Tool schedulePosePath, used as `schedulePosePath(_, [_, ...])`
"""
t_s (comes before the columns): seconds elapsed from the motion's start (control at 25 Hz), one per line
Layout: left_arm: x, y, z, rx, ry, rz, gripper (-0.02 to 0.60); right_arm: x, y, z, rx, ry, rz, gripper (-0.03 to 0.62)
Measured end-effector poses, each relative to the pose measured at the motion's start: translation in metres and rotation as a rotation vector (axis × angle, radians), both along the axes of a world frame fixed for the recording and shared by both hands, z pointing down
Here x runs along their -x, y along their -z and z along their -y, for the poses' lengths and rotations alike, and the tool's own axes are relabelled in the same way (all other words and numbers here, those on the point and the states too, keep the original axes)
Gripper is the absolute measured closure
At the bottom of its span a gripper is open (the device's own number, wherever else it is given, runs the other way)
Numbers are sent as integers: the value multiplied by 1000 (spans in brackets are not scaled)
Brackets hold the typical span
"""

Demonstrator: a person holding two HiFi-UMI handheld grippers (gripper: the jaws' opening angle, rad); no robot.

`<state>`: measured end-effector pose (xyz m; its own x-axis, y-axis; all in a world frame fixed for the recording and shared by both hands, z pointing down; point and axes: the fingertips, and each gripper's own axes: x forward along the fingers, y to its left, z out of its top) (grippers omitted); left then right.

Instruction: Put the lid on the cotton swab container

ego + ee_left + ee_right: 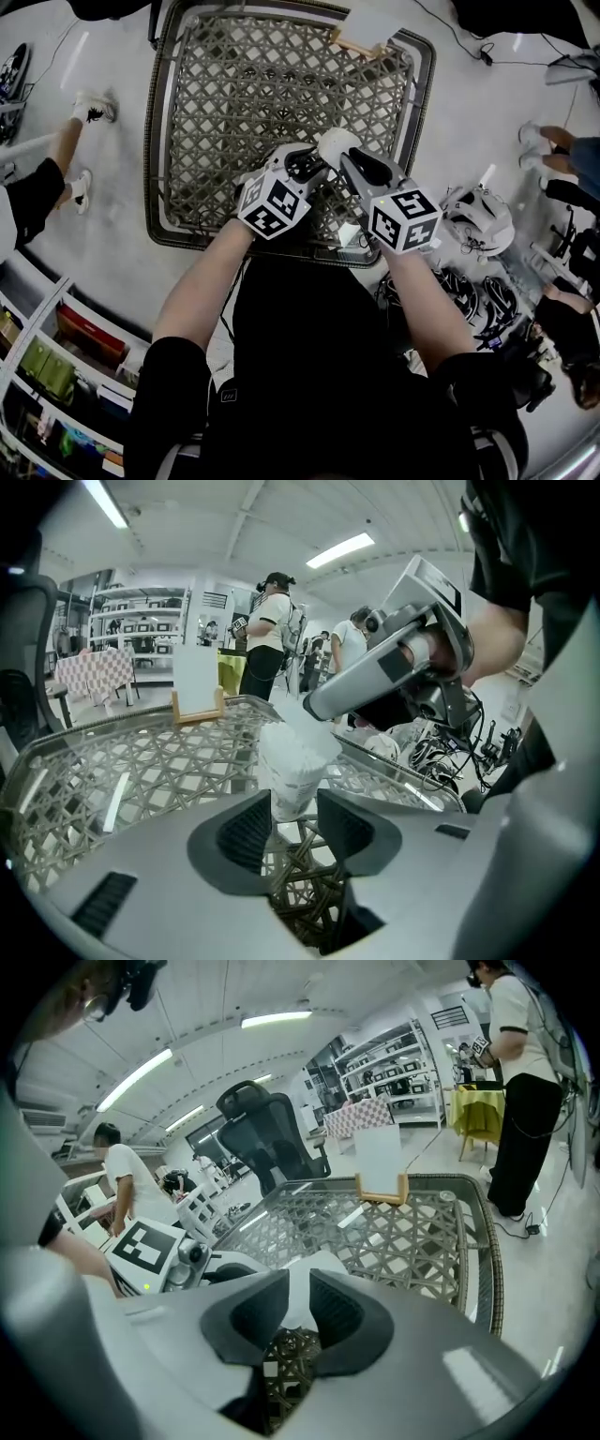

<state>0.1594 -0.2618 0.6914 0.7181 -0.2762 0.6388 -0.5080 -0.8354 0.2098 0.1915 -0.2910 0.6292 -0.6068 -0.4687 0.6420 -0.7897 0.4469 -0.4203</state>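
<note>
Wicker table (216, 112), white floor (108, 225) | left tool (295, 819) released round container (289, 766) | right tool (297, 1305) grasping lid (302, 1277)

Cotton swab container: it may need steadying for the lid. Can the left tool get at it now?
Probably yes. The container stands between the left tool's spread jaws with nothing in between; the right tool holds the lid at its top, clear of its sides.
</note>
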Motion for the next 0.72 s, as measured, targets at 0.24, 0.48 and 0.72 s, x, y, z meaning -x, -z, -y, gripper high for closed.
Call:
schedulePosePath(0.24, [4,2,10,0,20,-17,425,4,-8,9,-18,44,-94,525])
schedulePosePath(0.48, [2,1,11,12,9,-38,426,6,-13,10,-20,125,-185,543])
schedulePosePath(0.72, [2,2,11,20,20,-33,426,9,-16,10,-25,233,-281,543])
